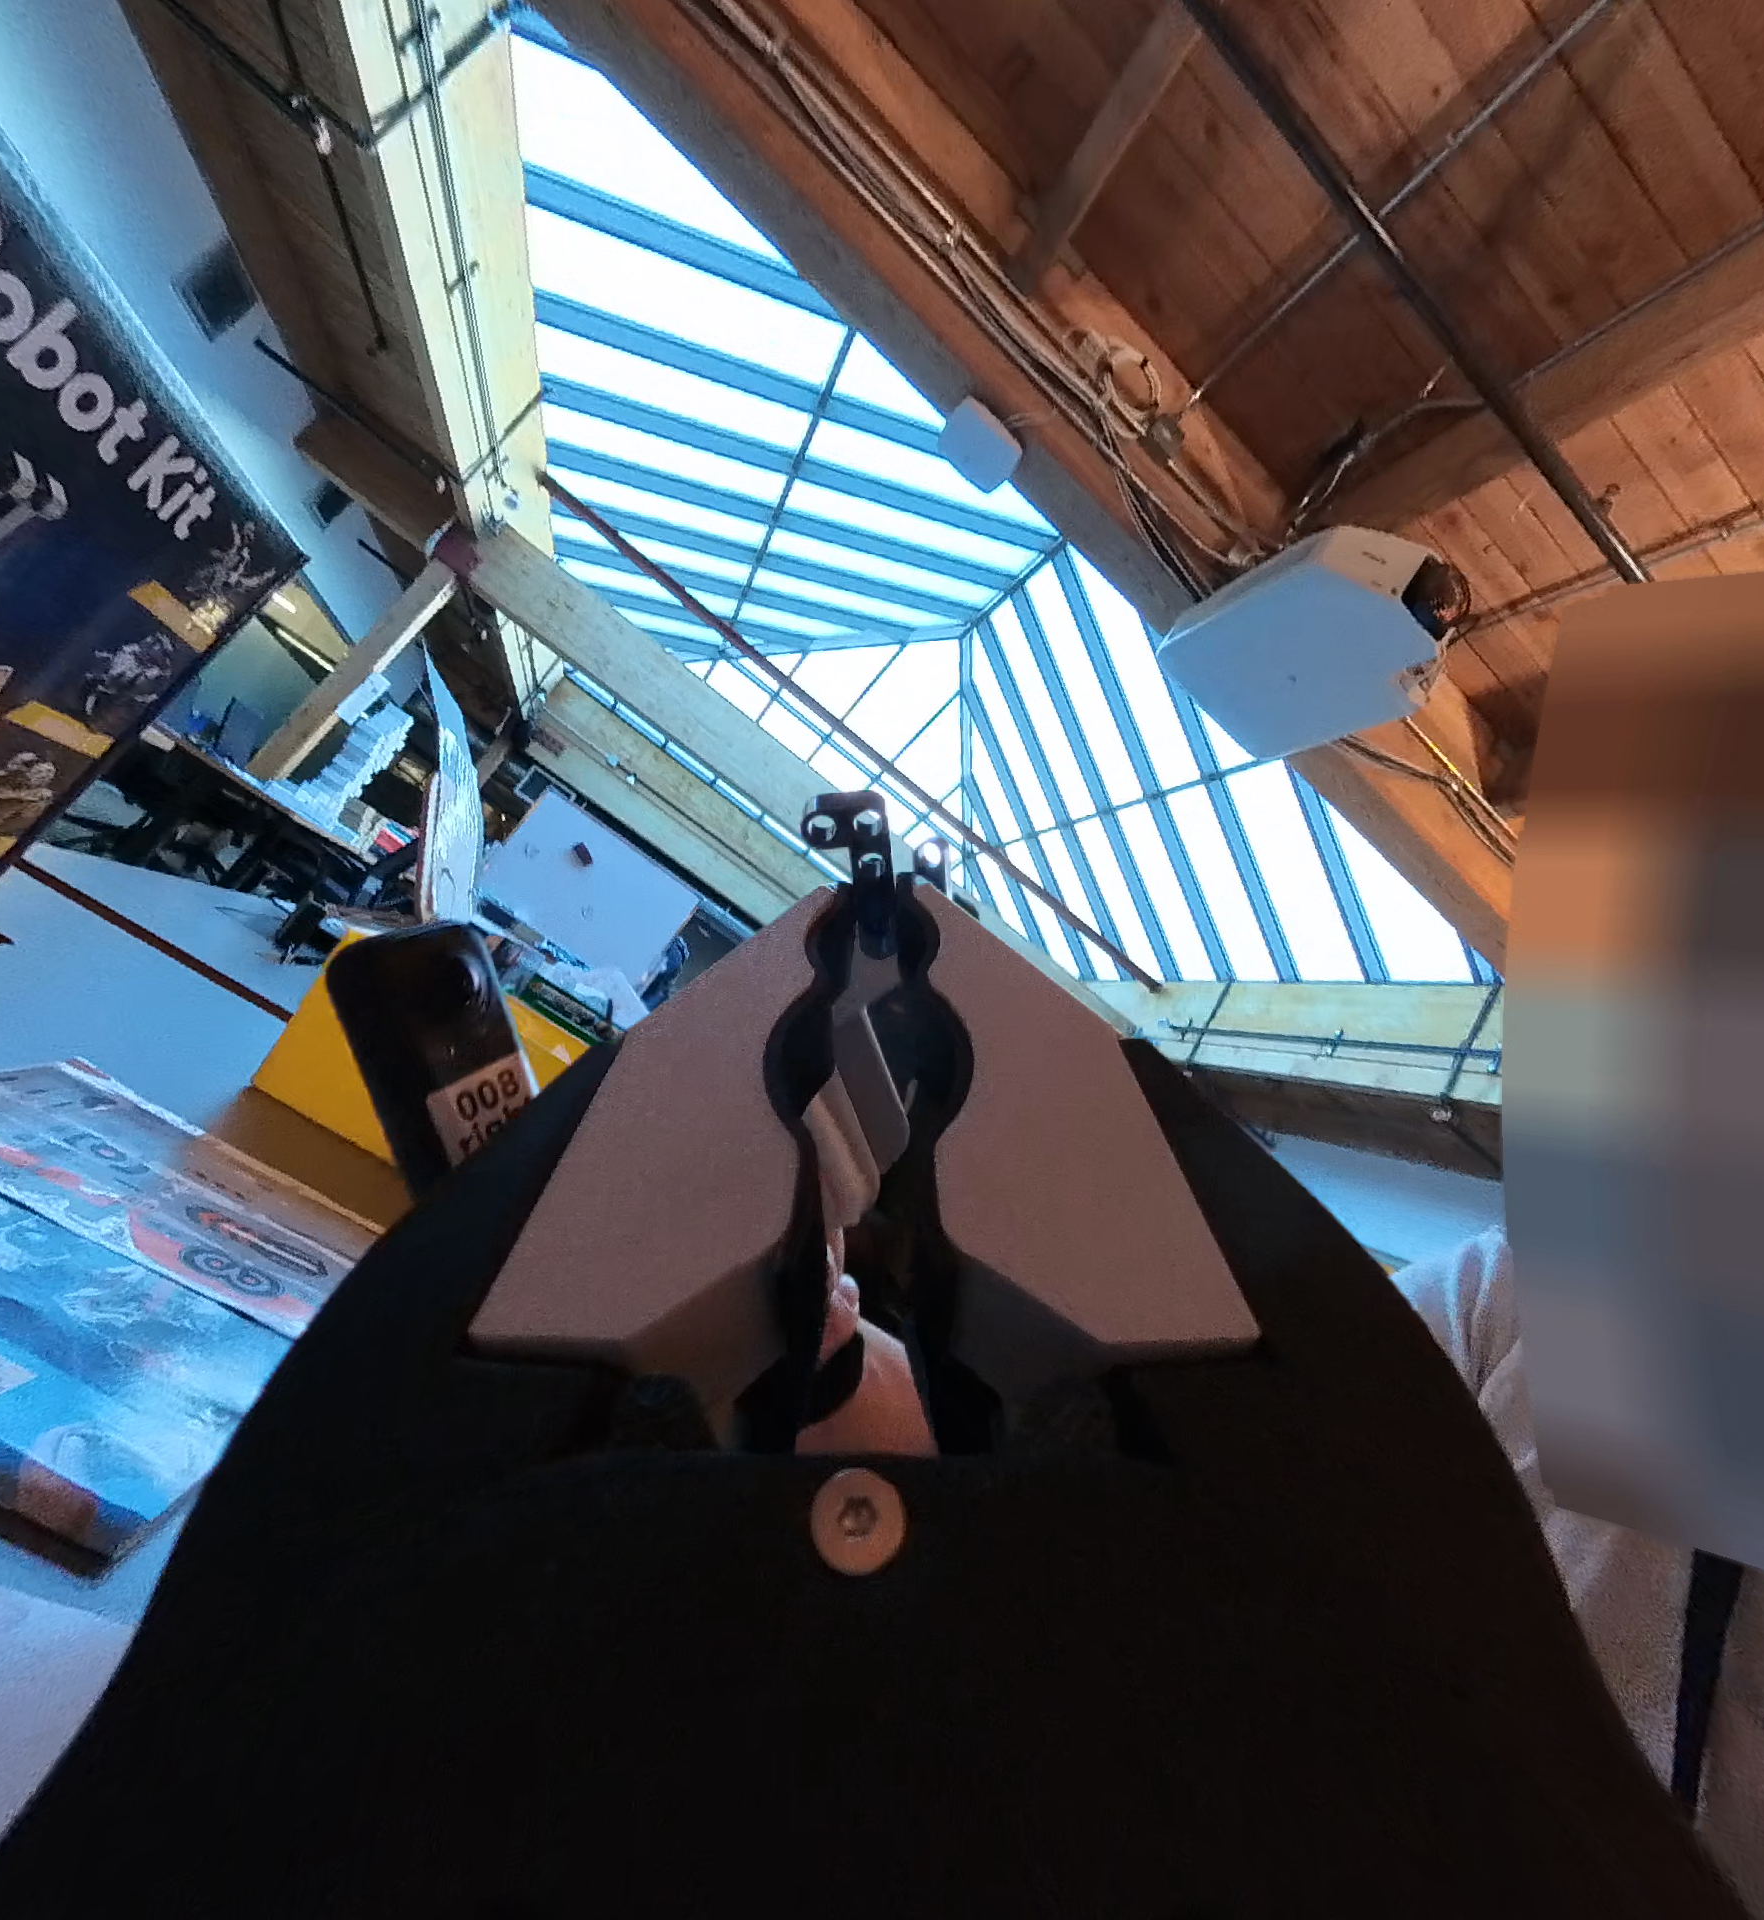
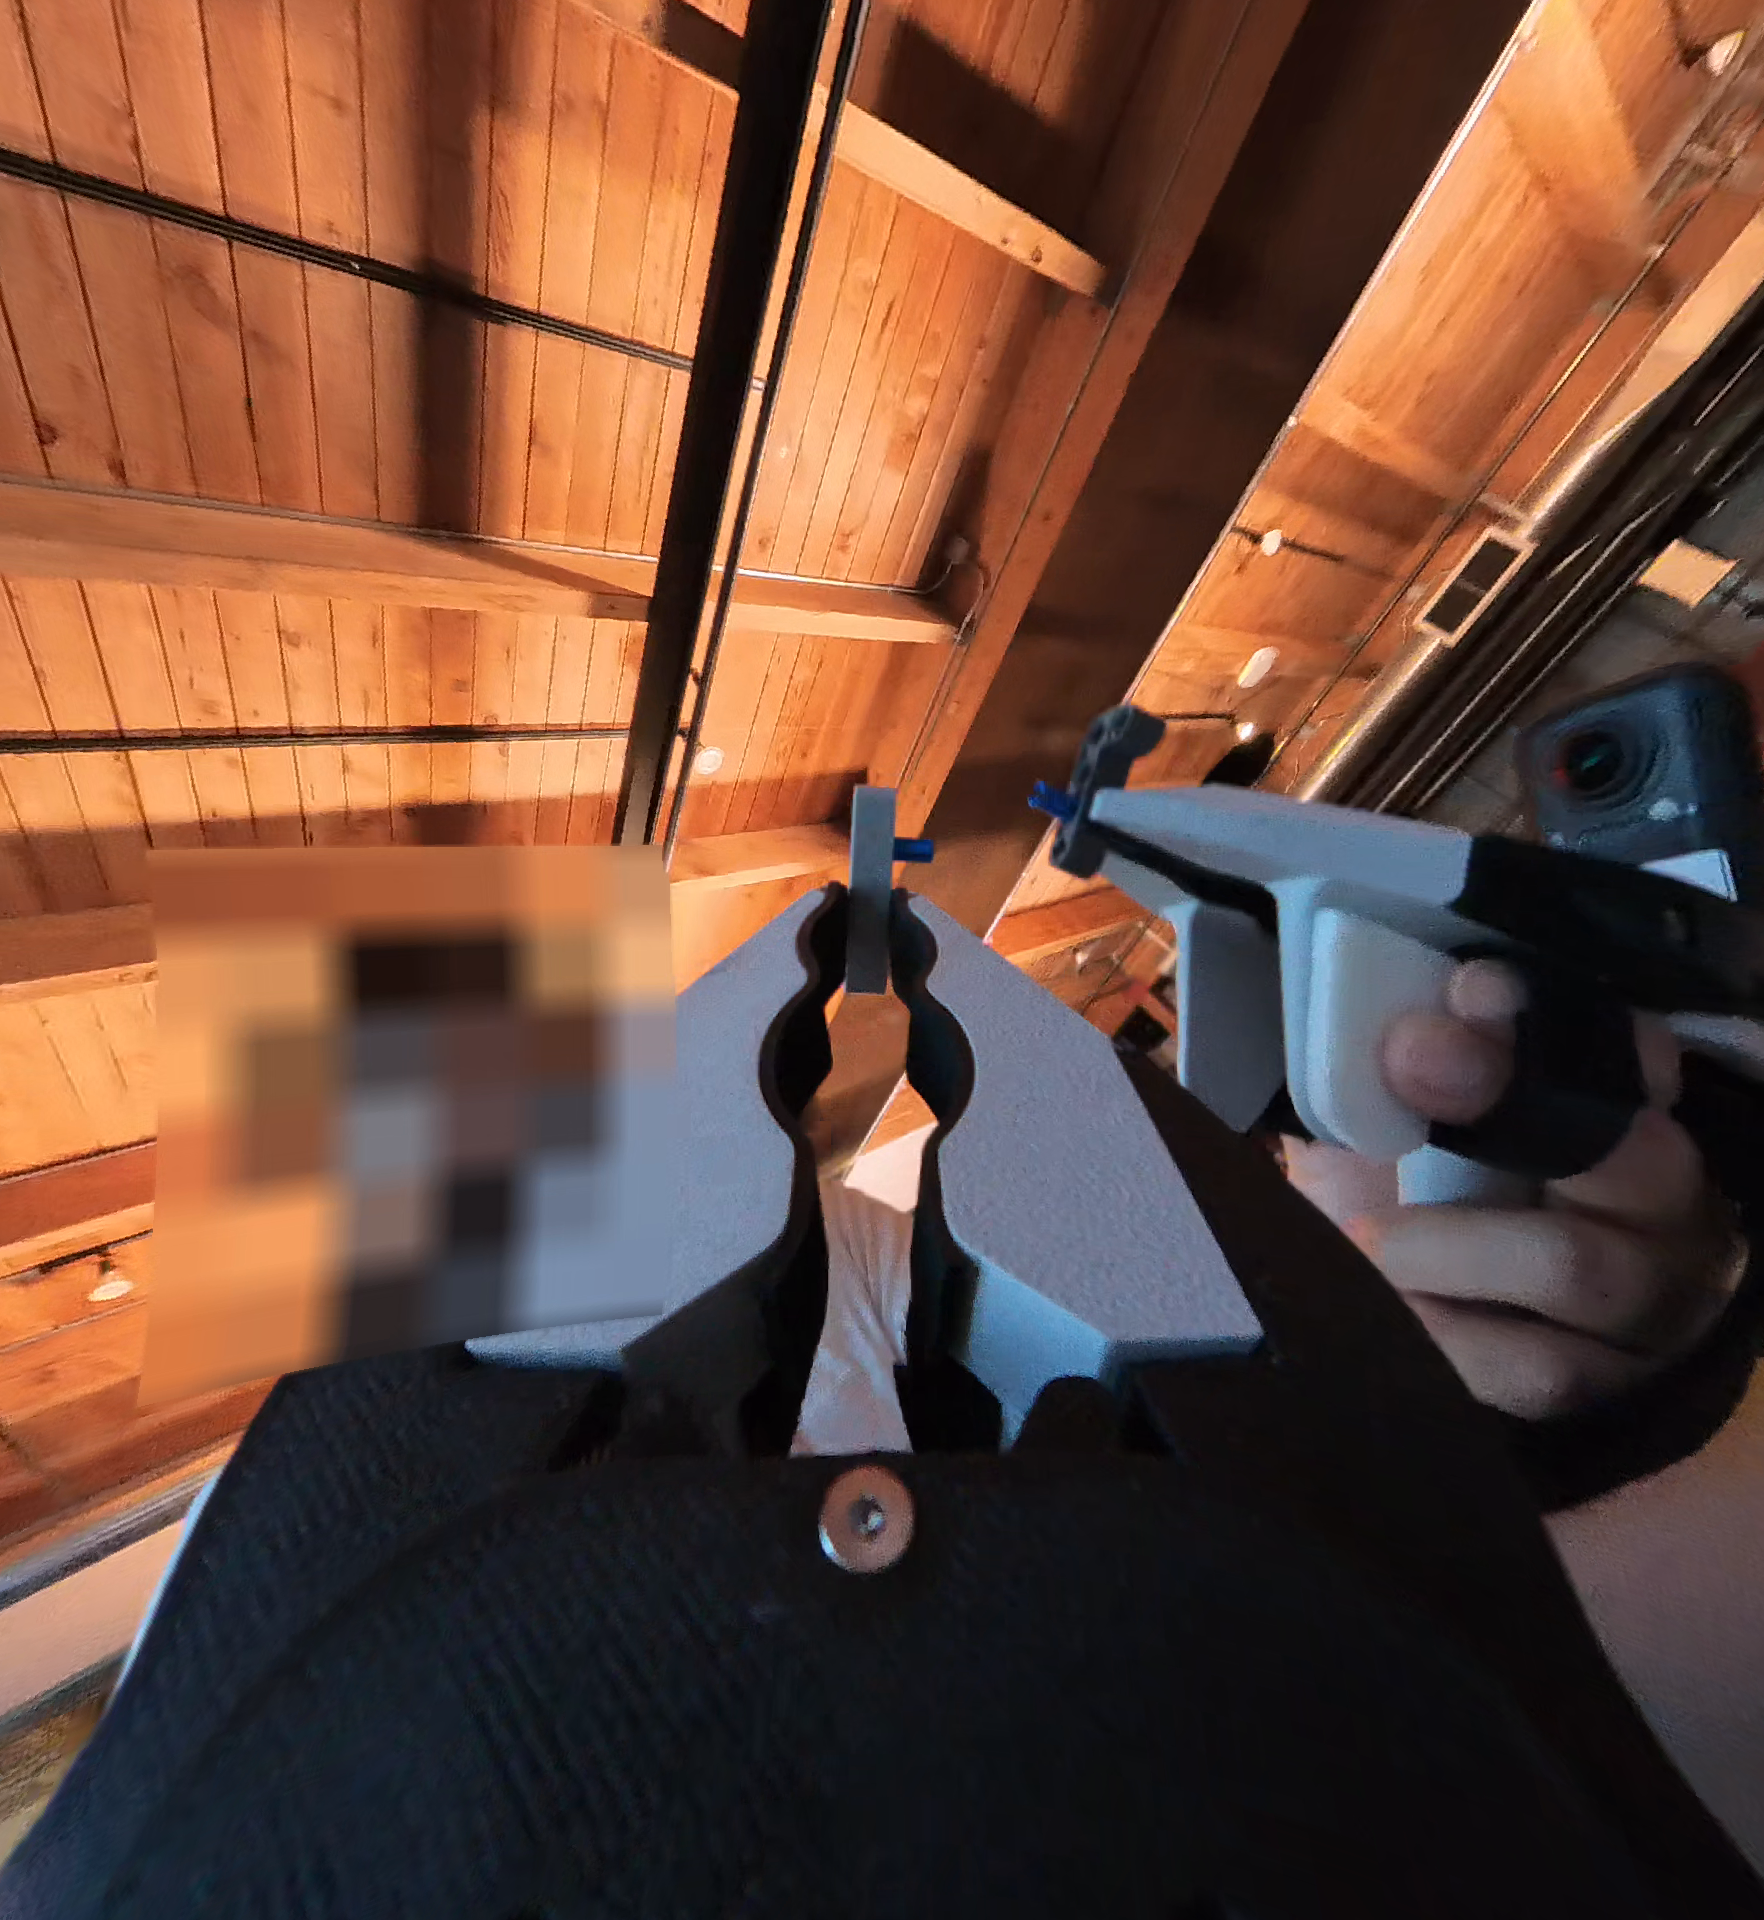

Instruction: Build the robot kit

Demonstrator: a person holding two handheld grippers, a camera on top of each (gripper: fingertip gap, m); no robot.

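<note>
Left gripper (image 1: 873,904): nearest the lens. I have my jaws clamped on a black angled piece with round holes (image 1: 857,842). It sticks up past my tips against the skylight (image 1: 805,416).
Behind that piece: a flat grey strip (image 1: 873,1070) lies in the gap between my fingers. I cannot tell whether it is part of what I hold.
Right gripper (image 2: 867,920): jaws closed on a flat grey piece (image 2: 870,899), held edge-on and upright. A short blue pin (image 2: 916,849) juts from its right face.
Cross-check: the right view shows my left gripper (image 2: 1086,821) off to the right, a hand (image 2: 1543,1195) around its handle. The black piece (image 2: 1106,779) carries its own blue pin (image 2: 1046,798) facing the grey piece. The two parts are near but apart.
Surroundings: both grippers point up at a wooden ceiling (image 2: 338,364). In the left view a printed box (image 1: 78,499), a yellow bin (image 1: 322,1060) and booklets (image 1: 109,1226) sit to the left.
Handling judgement: both grips are shallow, at the fingertips only. I judge that firm pressure and square alignment of the two faces matter, since a small twist could tip either part.
</note>
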